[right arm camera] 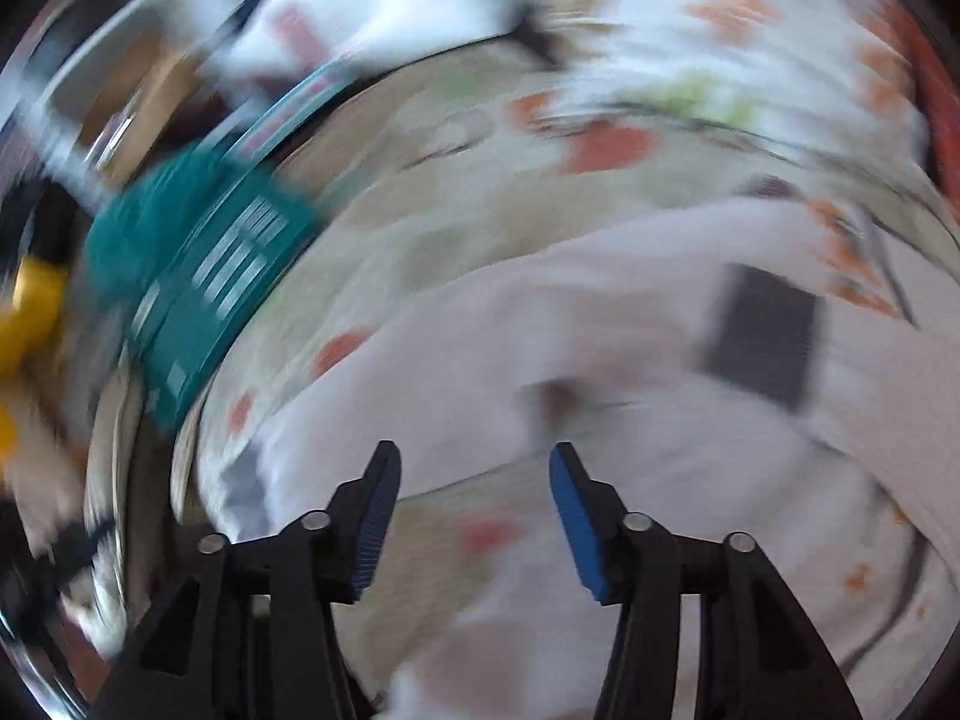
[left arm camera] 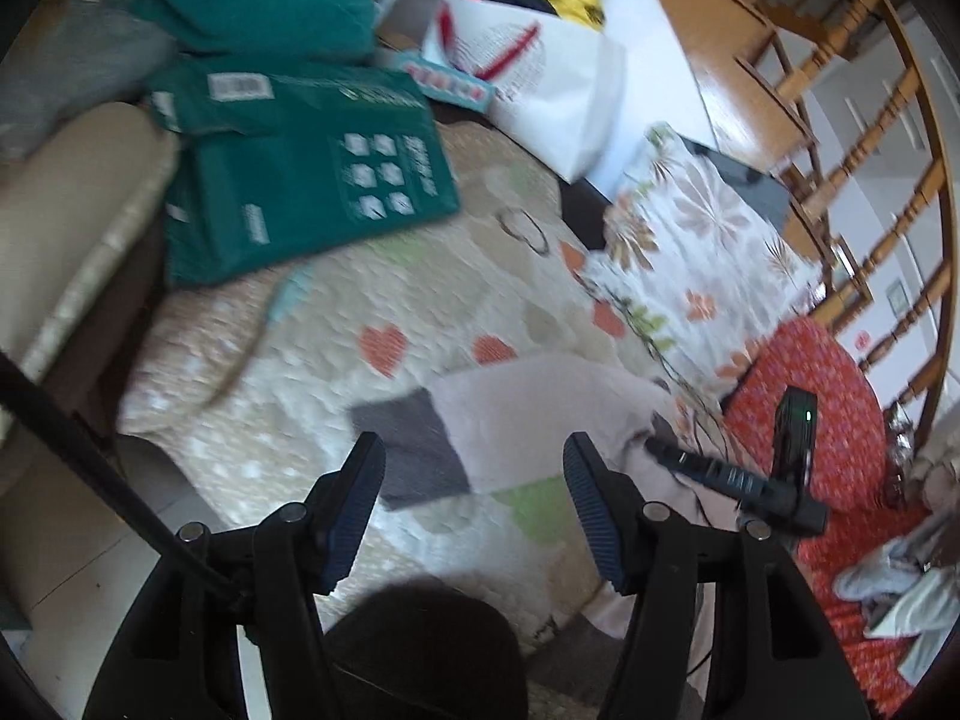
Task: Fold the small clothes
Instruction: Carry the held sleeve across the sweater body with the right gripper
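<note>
1. The left gripper (left arm camera: 474,504) is nearest its camera; its jaws are spread with nothing between them, over the near edge of the quilt (left arm camera: 336,324) and the garment.
2. The right gripper (right arm camera: 474,510) likewise has its jaws spread and empty. Its view is badly smeared, so fine detail there cannot be trusted.
3. The quilt, patterned with hearts, is the work surface. Judged from both views, the fold should happen on its open middle, clear of the green bag (left arm camera: 300,180) at the far left.
4. The garment (left arm camera: 540,420), pale pink with a grey patch (left arm camera: 414,450), lies on the quilt just ahead of the left gripper. In the right view it spreads broadly in front of the jaws (right arm camera: 540,348), patch to the right.
5. It looks rumpled and not yet squared, so the step in hand is probably a fresh grasp of an edge or corner with each gripper.
6. To do it well, each gripper should take a single layer at opposite corners of one hem, then carry them evenly so the fold line lies straight.
7. A dark rod-like device (left arm camera: 732,480) lies at the garment's right edge; the right-hand grasp should avoid snagging it.
8. The floral cushion (left arm camera: 690,252) beyond stays out of the way.
</note>
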Available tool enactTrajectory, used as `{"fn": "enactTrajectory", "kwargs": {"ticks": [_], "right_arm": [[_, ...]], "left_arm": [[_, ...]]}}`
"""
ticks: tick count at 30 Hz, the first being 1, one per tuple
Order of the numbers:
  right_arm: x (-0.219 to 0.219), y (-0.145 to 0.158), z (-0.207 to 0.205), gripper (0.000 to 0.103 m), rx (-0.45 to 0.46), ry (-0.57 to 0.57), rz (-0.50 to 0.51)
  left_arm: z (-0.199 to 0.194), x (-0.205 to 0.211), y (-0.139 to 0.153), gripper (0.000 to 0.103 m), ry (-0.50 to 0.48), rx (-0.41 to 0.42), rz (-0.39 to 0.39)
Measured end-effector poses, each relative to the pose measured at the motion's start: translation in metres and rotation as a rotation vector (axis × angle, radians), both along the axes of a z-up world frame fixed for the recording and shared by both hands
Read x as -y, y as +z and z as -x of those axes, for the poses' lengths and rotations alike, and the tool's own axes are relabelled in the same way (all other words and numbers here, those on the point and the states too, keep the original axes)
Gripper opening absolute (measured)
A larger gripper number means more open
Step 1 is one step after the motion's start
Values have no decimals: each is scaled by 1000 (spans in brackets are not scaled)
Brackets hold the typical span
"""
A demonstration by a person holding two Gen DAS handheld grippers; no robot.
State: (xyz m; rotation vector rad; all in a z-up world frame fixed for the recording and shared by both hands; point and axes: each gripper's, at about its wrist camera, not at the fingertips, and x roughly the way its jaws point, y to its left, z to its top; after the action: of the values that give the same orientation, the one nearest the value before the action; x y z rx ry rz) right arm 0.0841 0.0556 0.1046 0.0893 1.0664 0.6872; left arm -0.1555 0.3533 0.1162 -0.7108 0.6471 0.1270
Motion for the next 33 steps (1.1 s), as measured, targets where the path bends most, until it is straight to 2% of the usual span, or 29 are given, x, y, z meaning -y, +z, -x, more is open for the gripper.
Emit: {"fn": "enactTrajectory", "kwargs": {"ticks": [2, 6, 10, 12, 13, 15, 16, 18, 21, 25, 27, 29, 32, 33], "right_arm": [[-53, -1, 31, 70, 55, 172, 45], [-143, -19, 97, 75, 225, 459, 211], [-202, -46, 133, 78, 331, 620, 350], [-219, -61, 133, 76, 355, 625, 426], [-226, -71, 128, 59, 350, 607, 475], [-227, -71, 119, 42, 321, 573, 451], [-222, -65, 111, 10, 308, 521, 435], [-207, -50, 97, 10, 292, 450, 396], [-154, -9, 64, 10, 298, 269, 298], [-37, 45, 14, 10, 291, -43, 172], [28, 63, -5, 10, 281, -193, 144], [109, 68, -18, 10, 266, -371, 155], [227, 52, -23, 10, 207, -611, 203], [251, 46, -22, 10, 197, -661, 225]], "left_arm": [[13, -10, 4, 64, 44, 12, -3], [32, -22, 9, 66, 85, 21, -11], [41, -25, 10, 66, 94, 17, -26], [41, -25, 10, 66, 92, 19, -15], [40, -24, 10, 66, 87, 22, -8], [37, -20, 11, 66, 71, 29, -5], [35, -16, 13, 66, 61, 31, -11], [29, -8, 16, 66, 34, 38, -10], [18, 10, 23, 66, -21, 54, -5], [3, 41, 36, 68, -109, 78, -34], [-6, 59, 40, 71, -153, 82, -48], [-16, 76, 40, 72, -191, 72, -64], [-35, 103, 37, 72, -256, 46, -94], [-42, 113, 34, 72, -280, 31, -109]]}}
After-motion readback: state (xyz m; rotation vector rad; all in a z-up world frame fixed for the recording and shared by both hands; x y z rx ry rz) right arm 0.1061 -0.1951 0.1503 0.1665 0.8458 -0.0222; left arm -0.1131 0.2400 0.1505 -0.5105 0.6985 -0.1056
